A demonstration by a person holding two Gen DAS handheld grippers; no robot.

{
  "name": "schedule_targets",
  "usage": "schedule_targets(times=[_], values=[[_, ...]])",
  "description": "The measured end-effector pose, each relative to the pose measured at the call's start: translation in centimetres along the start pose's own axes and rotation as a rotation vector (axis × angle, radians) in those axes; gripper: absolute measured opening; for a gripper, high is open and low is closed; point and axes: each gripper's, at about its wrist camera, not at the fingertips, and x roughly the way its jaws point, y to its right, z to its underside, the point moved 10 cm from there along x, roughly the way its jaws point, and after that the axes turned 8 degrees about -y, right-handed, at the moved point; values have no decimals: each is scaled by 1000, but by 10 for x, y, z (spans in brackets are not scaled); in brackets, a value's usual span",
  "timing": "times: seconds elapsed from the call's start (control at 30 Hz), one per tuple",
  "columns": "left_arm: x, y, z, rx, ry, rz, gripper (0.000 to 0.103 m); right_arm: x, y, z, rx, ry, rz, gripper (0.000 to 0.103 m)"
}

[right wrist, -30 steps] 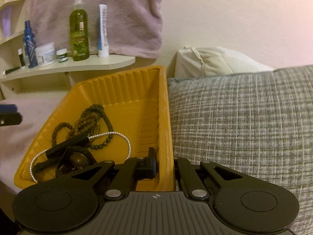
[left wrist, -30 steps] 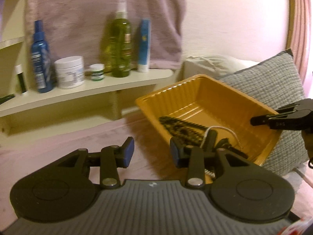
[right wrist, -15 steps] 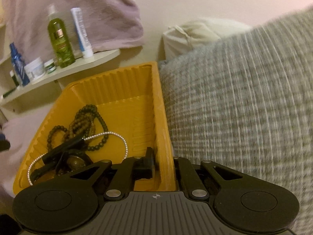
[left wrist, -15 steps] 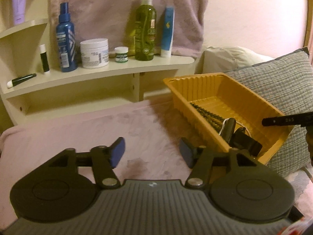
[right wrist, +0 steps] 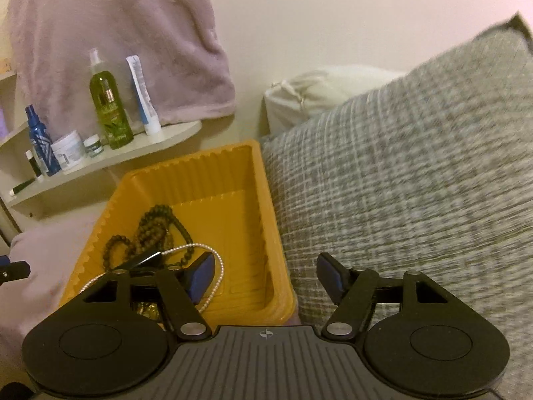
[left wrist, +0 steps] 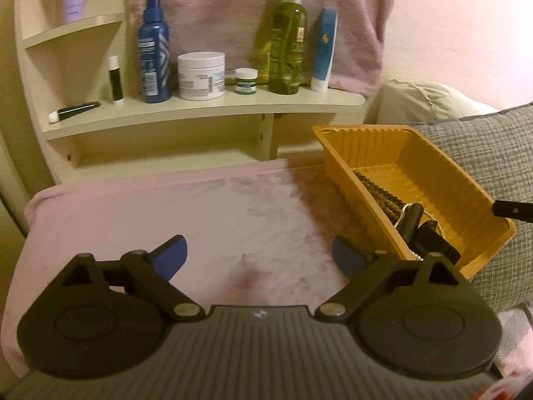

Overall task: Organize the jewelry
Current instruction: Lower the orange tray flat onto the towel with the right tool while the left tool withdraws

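Note:
A yellow ribbed tray point(left wrist: 473, 196) point(right wrist: 213, 180) lies on a pink plush cloth beside a grey cushion. Inside lie a dark bead necklace point(right wrist: 156, 230) point(left wrist: 376, 193), a white pearl strand point(right wrist: 213, 286) and a black clip-like item point(left wrist: 429, 243). My left gripper point(left wrist: 260, 255) is open and empty, over the cloth to the left of the tray. My right gripper point(right wrist: 265, 275) is open and empty, straddling the tray's near right wall. Its left finger hangs over the pearl strand.
A cream shelf point(left wrist: 206, 110) at the back holds a blue spray bottle point(left wrist: 154, 50), a white jar point(left wrist: 201, 76), a small jar, a green spray bottle point(left wrist: 286, 43) and a white-blue tube point(left wrist: 324, 50). A grey woven cushion point(right wrist: 416, 183) rises right of the tray. A pink towel hangs behind.
My right gripper has opened and let go of the tray's wall. My left gripper has pulled back left, away from the tray, and opened wider.

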Motion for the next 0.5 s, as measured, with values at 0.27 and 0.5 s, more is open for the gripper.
schedule_targets(times=[0.27,0.5], values=[[-27,-6,11,-46,2,-36,102,-38,-56,10,-37,-89,-32,82],[-51,-20,36,-112,-43,-74,102,-42,-112,45,-106,-186,-92,83]])
